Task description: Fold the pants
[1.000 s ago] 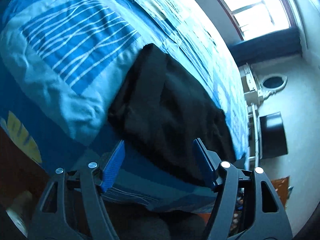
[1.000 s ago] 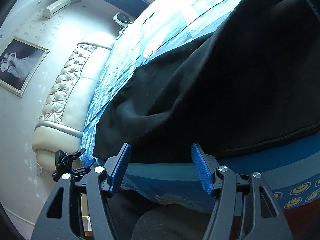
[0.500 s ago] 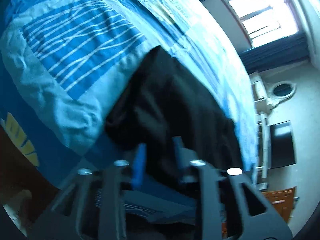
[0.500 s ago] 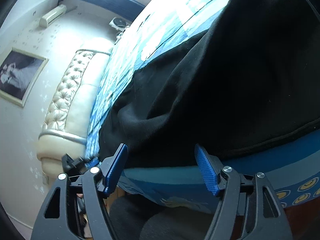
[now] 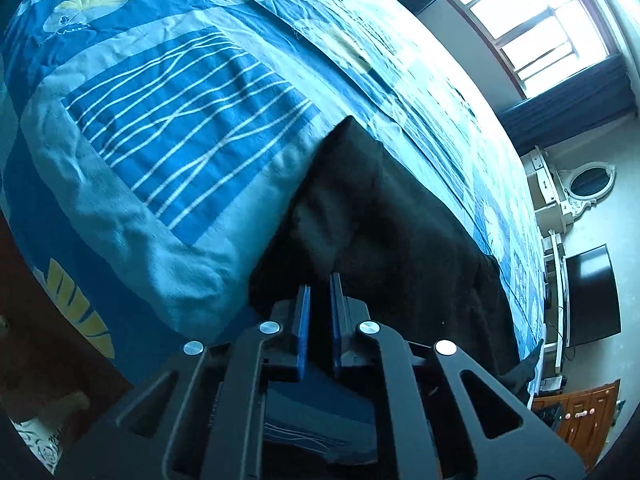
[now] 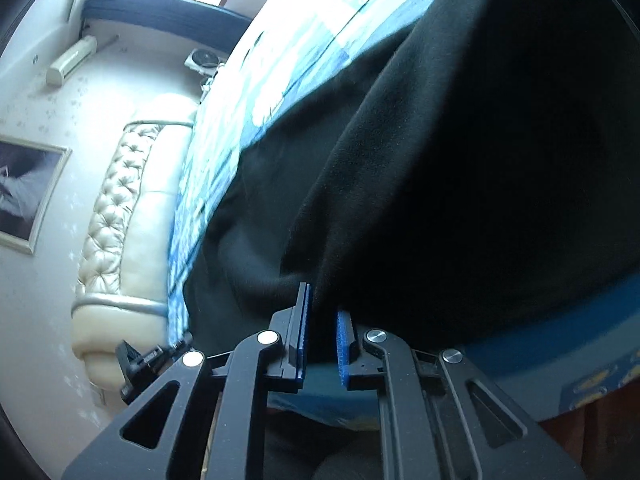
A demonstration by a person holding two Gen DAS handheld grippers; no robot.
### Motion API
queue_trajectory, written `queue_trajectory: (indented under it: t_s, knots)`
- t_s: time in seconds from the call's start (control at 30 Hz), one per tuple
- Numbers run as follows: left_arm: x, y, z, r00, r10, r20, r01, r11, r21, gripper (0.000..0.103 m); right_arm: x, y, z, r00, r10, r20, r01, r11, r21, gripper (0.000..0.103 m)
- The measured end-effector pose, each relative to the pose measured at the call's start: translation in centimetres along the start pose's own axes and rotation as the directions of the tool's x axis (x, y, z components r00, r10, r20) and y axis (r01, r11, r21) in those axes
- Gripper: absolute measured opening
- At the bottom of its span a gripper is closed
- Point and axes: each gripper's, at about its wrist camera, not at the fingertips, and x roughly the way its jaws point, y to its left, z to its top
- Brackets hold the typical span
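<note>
Both grippers have the near edge of the black, soft fleece-like pants [image 5: 384, 216], which lie on the blue patterned bed cover [image 5: 168, 120] along the side nearest you.

Left black two-finger gripper with blue pads [image 5: 319, 284]: jaws drawn narrow, dark cloth between the pads at the tips. Looks like a pinch on the hem edge, though how deep the bite goes is hidden by the fingers.

Right black two-finger gripper with blue pads [image 6: 322, 300]: jaws also narrow, a thick fold of the same pants [image 6: 440, 160] wedged between them. The cloth rises in a ridge from the pads, so you appear to have a bunched layer and not a single ply.

Handling, as judged from these views:
- Fabric is limp and fairly thick; it will drape and sag between your two holds, not keep any shape.
- Light enough to lift easily, but a napped surface should drag on the bed cover and could pull wrinkles into it.
- Not fragile, not slippery; the ribbed pads should hold if the bite is deep.

Where to hold: stay on the edge, hands apart along it, so the fold line comes out straight. Check you hold all layers, or the lower one may stay behind.

Cream tufted headboard [image 6: 120, 208] sits beyond the pants in the right view.
</note>
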Motion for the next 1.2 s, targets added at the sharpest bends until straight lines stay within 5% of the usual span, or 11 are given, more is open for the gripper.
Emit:
queue_trajectory:
  t_s: [0.13,0.27,0.4,0.5,0.7,0.87,0.93,1.07,1.1,1.13,1.2]
  knots:
    - [0.7,1.1,-0.2,1.0,-0.027,-0.005,0.027,1.0,-0.003,0.008,0.2,-1.2,-0.8,1.0,0.012,-0.019,-0.012,1.0,-0.02,0.01]
    - [0.2,0.7,-0.5,0.999,-0.038,-0.02,0.039,0.998,0.056,0.011,-1.3,-1.2,-0.3,0.999,0.036,-0.027,-0.036,0.999,0.001,0.028]
    - [-1.8,0.2,-0.9,1.0,0.02,0.024,-0.023,0.992,0.127,0.041,-6.2,-0.3,1.5,0.997,-0.045,0.055,0.049,0.995,-0.085,0.054]
    - [-3.0,0.0,-1.2,0.997,0.044,0.055,-0.052,0.988,0.146,0.053,-11.0,-0.7,5.3,0.974,-0.115,0.197,0.136,0.986,-0.094,0.06]
    - [-2.8,-2.7,-1.4,0.989,0.118,0.095,-0.134,0.972,0.192,0.065,-16.5,-3.9,18.3,0.841,-0.388,0.378,0.38,0.92,0.098,0.067]
    - [-1.2,-5.4,-2.7,0.975,0.182,0.125,-0.21,0.941,0.265,0.079,-14.7,-6.8,27.2,0.708,-0.622,0.334,0.571,0.783,0.248,0.071]
    - [-0.5,-5.8,-3.3,0.977,0.186,0.106,-0.208,0.938,0.276,0.081,-13.2,-7.9,28.9,0.678,-0.669,0.304,0.61,0.743,0.275,0.071]
    - [0.4,-5.8,-4.0,0.981,0.181,0.062,-0.191,0.946,0.263,0.082,-11.6,-9.7,31.0,0.6,-0.76,0.251,0.708,0.65,0.276,0.07]
    - [0.5,-5.9,-4.1,0.981,0.186,0.059,-0.195,0.944,0.266,0.082,-11.4,-10.1,31.2,0.602,-0.76,0.243,0.707,0.65,0.279,0.049]
    - [0.7,-5.9,-4.3,0.978,0.198,0.06,-0.206,0.939,0.275,0.082,-11.4,-10.4,31.3,0.61,-0.755,0.24,0.701,0.656,0.282,0.042]
    - [1.0,-6.0,-4.5,0.976,0.211,0.058,-0.219,0.933,0.286,0.082,-12.4,-10.7,30.9,0.662,-0.697,0.275,0.644,0.717,0.268,0.012]
